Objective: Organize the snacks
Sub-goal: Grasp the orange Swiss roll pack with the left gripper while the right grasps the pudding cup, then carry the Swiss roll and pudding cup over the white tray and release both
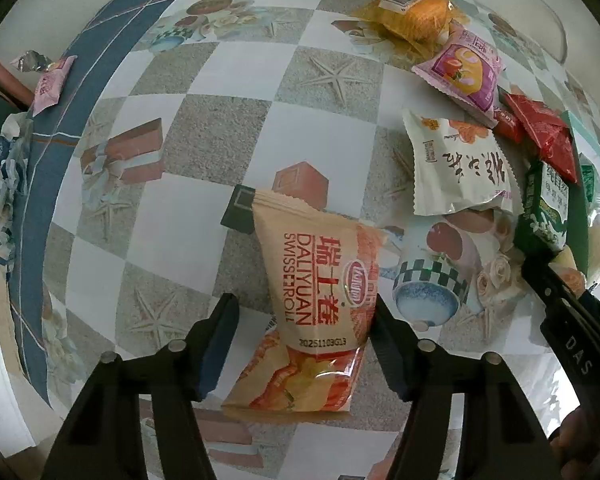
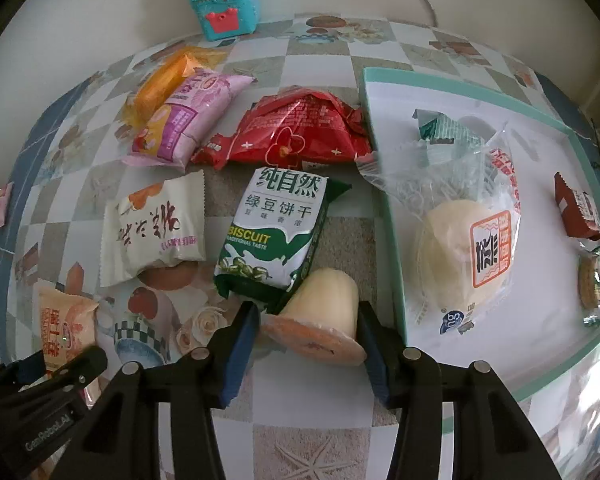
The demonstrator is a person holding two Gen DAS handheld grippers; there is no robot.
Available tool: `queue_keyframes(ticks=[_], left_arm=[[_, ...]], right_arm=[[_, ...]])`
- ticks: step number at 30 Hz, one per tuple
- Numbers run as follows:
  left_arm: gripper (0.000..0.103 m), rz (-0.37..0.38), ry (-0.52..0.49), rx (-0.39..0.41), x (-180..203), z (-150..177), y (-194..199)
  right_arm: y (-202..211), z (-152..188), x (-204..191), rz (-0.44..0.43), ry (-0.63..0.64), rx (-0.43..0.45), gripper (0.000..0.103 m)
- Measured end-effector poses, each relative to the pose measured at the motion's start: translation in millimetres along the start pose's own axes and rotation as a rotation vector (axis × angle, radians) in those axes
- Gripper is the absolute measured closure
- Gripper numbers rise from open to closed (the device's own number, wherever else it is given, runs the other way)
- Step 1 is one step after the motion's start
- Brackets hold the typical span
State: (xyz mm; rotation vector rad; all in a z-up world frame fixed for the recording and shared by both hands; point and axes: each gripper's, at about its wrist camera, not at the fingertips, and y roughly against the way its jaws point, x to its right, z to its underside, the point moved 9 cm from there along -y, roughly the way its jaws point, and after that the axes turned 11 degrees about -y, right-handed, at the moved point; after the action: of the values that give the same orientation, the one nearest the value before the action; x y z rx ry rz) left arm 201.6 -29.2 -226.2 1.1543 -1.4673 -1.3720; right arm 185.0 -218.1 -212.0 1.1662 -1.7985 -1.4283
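Left wrist view: left tongs (image 1: 302,320) pointed down over the checked tabletop (image 1: 220,148), a Swiss roll packet (image 1: 320,292) between the jaws.
Left tongs, state: one pad lay against the packet's edge, the other stood clear of it; not clenched on it.
Swiss roll packet, place: flat on the tabletop, well in from the blue-bordered edge.
Right wrist view: right tongs (image 2: 308,332) set round a pale jelly cup (image 2: 320,316) lying on its side, foil lid toward the camera.
Right tongs, state: jaws either side of the cup; whether the pads pressed on it could not be told.
Jelly cup, place: on the tabletop, touching the green biscuit packet (image 2: 276,236) and just beside the tray (image 2: 384,208).
Tray, contents: clear bagged bun (image 2: 468,248), small green wrappers (image 2: 440,128), dark red packet (image 2: 576,212).
Loose on tabletop: white packet (image 2: 152,228), red packet (image 2: 300,132), pink packet (image 2: 188,120), orange packet (image 2: 168,76).
Far edge: teal container (image 2: 226,4).
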Motion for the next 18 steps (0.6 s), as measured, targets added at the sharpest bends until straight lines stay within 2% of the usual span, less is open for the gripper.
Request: queue_keyframes(ticks=[4,7,18], left_arm=[[0.047,-0.003,-0.004,0.005,0.5,-0.5,0.8],[0.061,0.004,-0.005,0.011,0.7,-0.1,5.4],[0.065,0.001,0.022,0.046,-8.1,-1.9,14.9]], right_arm=[[-1.3,-2.8,-1.3,0.007,0.004,0.002,0.054],[1.2,-2.1,-0.1,0.000,-0.007,-0.001,0.055],[17.5,-6.1,-0.5,-0.040,-0.020,0.017,0.055]])
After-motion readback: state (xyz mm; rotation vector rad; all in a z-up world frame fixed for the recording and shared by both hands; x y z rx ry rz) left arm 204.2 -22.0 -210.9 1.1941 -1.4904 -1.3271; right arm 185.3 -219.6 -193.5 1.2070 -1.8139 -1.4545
